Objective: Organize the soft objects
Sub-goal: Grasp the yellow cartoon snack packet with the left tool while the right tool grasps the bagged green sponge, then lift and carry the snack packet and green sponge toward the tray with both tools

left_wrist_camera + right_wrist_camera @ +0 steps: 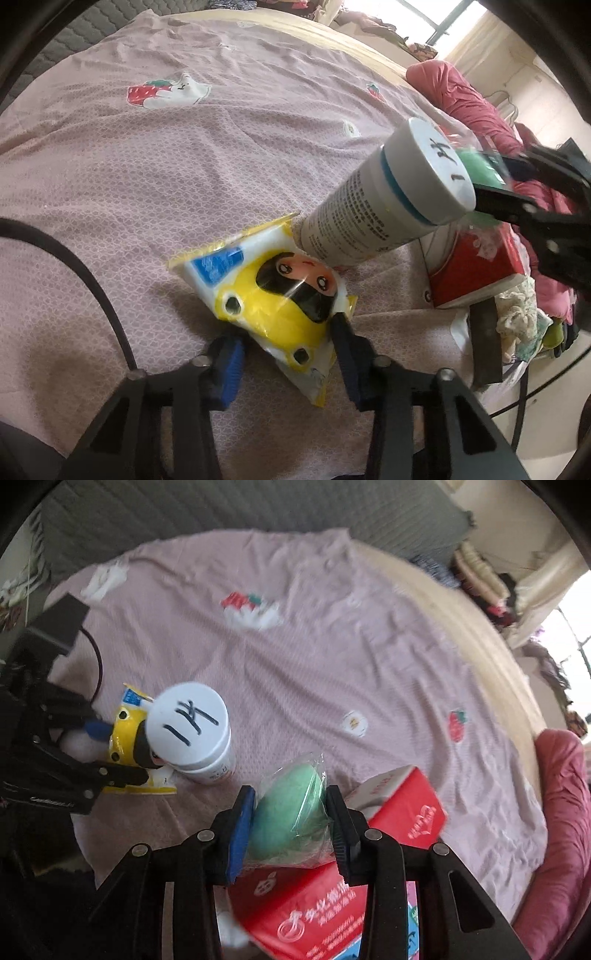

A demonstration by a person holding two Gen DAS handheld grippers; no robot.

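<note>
A yellow and white tissue pack (pixel 275 299) with a cartoon girl's face lies on the pink bedsheet (pixel 155 177). My left gripper (pixel 288 350) stands open around its near end, a finger on each side. It also shows in the right wrist view (pixel 127 749). My right gripper (pixel 291 823) is shut on a green sponge in clear wrap (pixel 290 814), held above a red tissue box (pixel 325 897). The right gripper also shows in the left wrist view (pixel 491 184).
A white bottle (pixel 388 195) with a handwritten lid stands beside the tissue pack, and shows in the right wrist view (pixel 195 731). The red tissue box (pixel 476 269) lies at the bed's right edge. A pink quilt (pixel 476 107) and loose clothes lie beyond.
</note>
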